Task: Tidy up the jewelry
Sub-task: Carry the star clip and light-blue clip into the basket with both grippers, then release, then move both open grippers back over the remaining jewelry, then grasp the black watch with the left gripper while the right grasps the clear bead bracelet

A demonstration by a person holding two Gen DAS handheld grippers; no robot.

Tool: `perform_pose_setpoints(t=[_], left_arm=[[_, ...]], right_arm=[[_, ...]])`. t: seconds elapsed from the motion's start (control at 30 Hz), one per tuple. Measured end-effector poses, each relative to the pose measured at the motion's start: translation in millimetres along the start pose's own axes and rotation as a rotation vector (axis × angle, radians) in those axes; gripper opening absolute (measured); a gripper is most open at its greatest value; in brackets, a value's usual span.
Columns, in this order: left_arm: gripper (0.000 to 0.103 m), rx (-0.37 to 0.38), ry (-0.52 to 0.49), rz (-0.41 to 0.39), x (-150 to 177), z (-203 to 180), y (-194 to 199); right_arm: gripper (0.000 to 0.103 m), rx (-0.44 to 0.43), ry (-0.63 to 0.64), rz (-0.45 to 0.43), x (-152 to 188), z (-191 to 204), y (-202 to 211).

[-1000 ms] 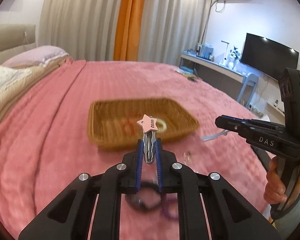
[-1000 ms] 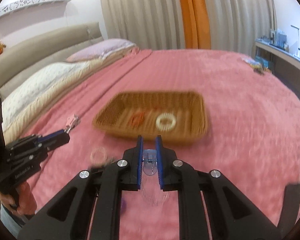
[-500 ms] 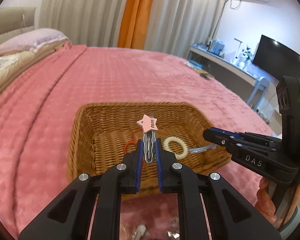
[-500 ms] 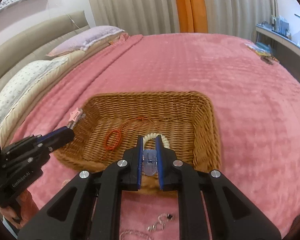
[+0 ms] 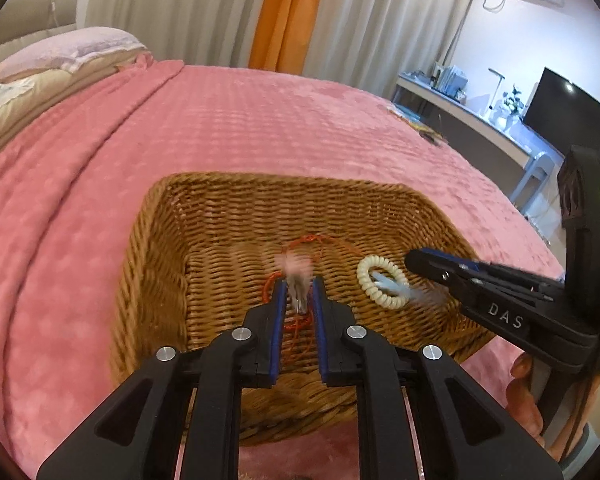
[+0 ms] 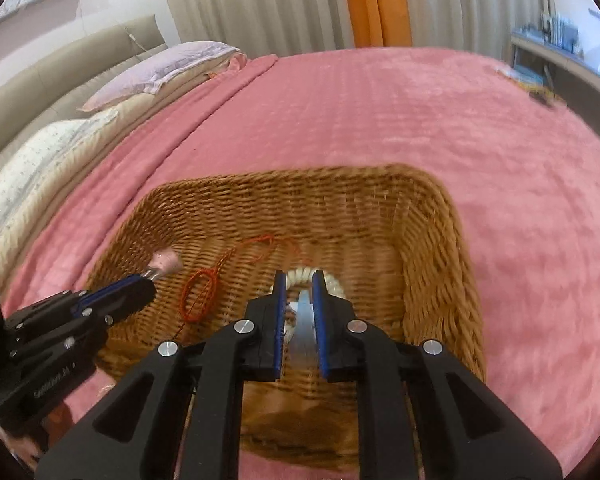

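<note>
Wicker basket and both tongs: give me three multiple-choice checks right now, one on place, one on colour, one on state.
1. Where does the cream coil bracelet lie?
A. inside the wicker basket
B. on the pink blanket
C. on the pillow

2. What colour is the thin cord on the basket floor?
A. green
B. red
C. black

3. How do the left tongs stand?
A. wide open and empty
B. set down on the bed
C. closed on the pink star clip

Answers: 1 A, the bracelet rests on the woven floor; 2 B, the cord loops red against the wicker; 3 C, the clip's metal shank sits between the blue pads, over the basket.
</note>
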State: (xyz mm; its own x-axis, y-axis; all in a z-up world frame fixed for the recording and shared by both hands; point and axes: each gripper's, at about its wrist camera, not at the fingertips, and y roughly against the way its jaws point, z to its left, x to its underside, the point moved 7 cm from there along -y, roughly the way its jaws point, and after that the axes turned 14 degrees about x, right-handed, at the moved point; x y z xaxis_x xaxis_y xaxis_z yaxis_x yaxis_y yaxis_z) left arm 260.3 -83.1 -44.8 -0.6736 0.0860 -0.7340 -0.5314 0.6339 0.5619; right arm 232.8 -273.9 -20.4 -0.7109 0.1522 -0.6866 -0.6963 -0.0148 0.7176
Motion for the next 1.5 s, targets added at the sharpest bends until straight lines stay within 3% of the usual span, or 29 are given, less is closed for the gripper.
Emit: perform_pose_setpoints(t=[0.07, 0.1, 0.17, 0.5, 0.63, 1.07, 1.5], left_arm=[[0.041, 0.007, 0.007, -0.018, -1.8, -1.4, 10.6], [0.046, 0.009, 0.007, -0.025, -2.2, -2.8, 14.6], [0.047, 0.029, 0.004, -0.044, 0.0, -10.1, 31.1], [0.048, 0.019, -0.024, -0.086, 35.9, -44.9, 117.4], [0.048, 0.011, -0.007, -0.086, 57.7, -54.0, 136.0], [0.048, -0.027, 0.106, 0.028, 132.8, -34.1, 108.7], [0.045, -0.077, 0.167, 0.075, 143.8, -21.7, 75.1]], right_arm=[[0.026, -0.004, -0.009, -0.003, 3.2, -3.8, 7.6], [0.038, -0.007, -0.016, -0.013, 5.9, -6.4, 16.0], [0.048, -0.021, -0.026, -0.039, 8.4, -9.3, 31.9], [0.048, -0.003, -0.002, -0.127, 50.0, -17.8, 128.3], [0.048, 0.011, 0.009, -0.108, 74.6, -21.2, 139.8], [0.04, 0.073, 0.049, 0.042, 148.5, -19.9, 90.9], [0.037, 0.113, 0.104, 0.098, 158.6, -11.4, 65.9]])
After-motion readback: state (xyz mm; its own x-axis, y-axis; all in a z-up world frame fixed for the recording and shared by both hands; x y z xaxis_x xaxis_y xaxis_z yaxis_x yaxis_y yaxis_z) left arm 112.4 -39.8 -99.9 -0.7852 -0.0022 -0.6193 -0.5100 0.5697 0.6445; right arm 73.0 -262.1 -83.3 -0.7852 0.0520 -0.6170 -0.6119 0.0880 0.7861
